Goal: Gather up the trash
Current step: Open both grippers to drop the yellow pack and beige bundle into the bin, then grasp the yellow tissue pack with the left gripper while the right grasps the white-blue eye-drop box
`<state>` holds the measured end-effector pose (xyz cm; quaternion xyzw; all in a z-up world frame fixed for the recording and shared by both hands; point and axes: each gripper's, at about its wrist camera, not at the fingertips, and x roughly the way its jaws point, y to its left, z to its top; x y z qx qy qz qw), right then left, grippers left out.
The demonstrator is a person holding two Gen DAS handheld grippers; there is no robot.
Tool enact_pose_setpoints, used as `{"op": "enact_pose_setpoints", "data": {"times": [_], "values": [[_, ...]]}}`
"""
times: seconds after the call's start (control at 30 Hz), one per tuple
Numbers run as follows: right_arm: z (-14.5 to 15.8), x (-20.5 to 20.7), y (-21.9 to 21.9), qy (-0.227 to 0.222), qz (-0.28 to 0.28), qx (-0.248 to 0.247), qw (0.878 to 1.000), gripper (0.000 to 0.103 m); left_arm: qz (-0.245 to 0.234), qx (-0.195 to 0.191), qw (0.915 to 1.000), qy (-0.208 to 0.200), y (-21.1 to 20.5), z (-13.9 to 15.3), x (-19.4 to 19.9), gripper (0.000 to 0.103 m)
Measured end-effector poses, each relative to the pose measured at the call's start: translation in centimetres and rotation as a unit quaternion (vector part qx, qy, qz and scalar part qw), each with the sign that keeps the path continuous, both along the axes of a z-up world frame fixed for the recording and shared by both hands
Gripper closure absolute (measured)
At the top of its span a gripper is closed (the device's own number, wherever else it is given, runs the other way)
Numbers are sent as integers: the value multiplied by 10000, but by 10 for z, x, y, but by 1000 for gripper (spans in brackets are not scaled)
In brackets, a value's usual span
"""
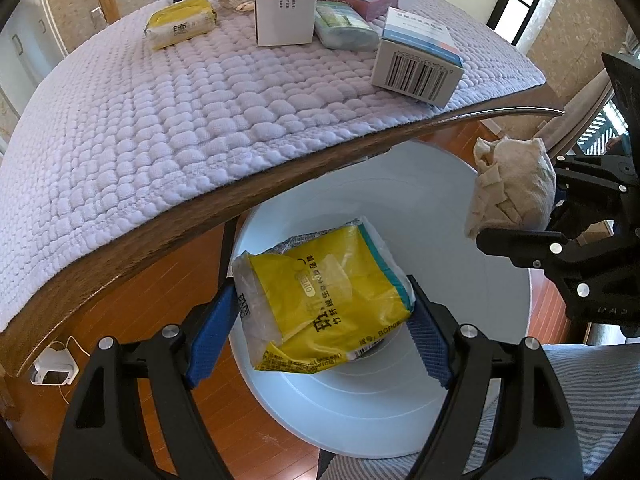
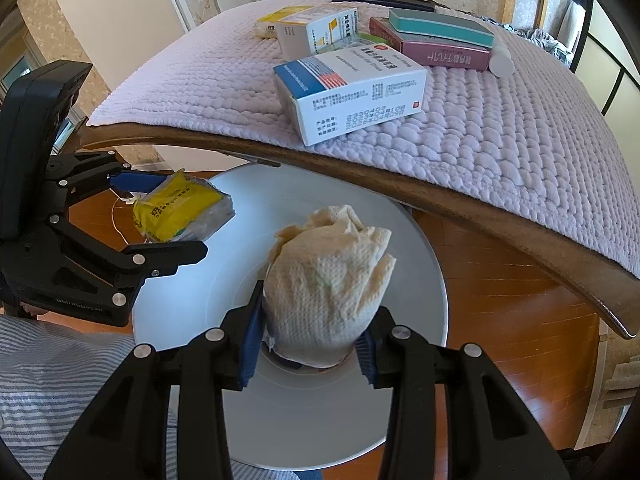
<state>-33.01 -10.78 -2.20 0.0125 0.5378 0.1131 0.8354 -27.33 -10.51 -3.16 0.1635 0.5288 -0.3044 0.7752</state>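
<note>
My left gripper (image 1: pixel 320 328) is shut on a crumpled yellow tissue wrapper (image 1: pixel 324 300) and holds it over the open white bin (image 1: pixel 460 360) below the table edge. The wrapper also shows in the right wrist view (image 2: pixel 180 212), in the left gripper (image 2: pixel 168 216). My right gripper (image 2: pixel 308 344) is shut on a crumpled cream paper towel (image 2: pixel 328 276), also above the bin (image 2: pixel 180 312). The towel shows in the left wrist view (image 1: pixel 512 188), in the right gripper (image 1: pixel 532 220).
The table with a lilac quilted mat (image 1: pixel 160 120) holds a yellow tissue pack (image 1: pixel 180 26), several medicine boxes (image 1: pixel 416 60) and a wipes pack (image 1: pixel 344 26). A wooden floor (image 2: pixel 500 280) surrounds the bin. A striped sleeve (image 2: pixel 60 380) is at the bottom.
</note>
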Motion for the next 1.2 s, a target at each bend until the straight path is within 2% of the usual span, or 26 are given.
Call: {"op": "enact_pose_setpoints", "data": {"times": [0.6, 0.67, 0.7, 0.73, 0.77, 0.97, 1.2], "values": [[2, -1, -5, 14, -20, -19, 10000, 64, -66, 21, 10000, 4, -7, -3, 2, 22], [4, -2, -4, -38, 31, -37, 10000, 60, -88, -40, 9999, -77, -6, -1, 1, 21], [5, -4, -3, -95, 26, -124, 9999, 55, -83, -50, 9999, -117, -5, 1, 1, 20], [6, -7, -3, -173, -5, -235, 9996, 38, -67, -39, 9999, -132, -5, 3, 1, 20], [9, -9, -3, -278, -28, -293, 9992, 28, -72, -45, 9999, -126, -4, 3, 2, 20], [16, -12, -15, -324, -151, -177, 9992, 28, -71, -32, 9997, -218, -2, 8, 4, 15], [41, -13, -22, -627, -237, -207, 9975, 25, -9, -412, 9991, -31, 13, 30, 8, 15]]}}
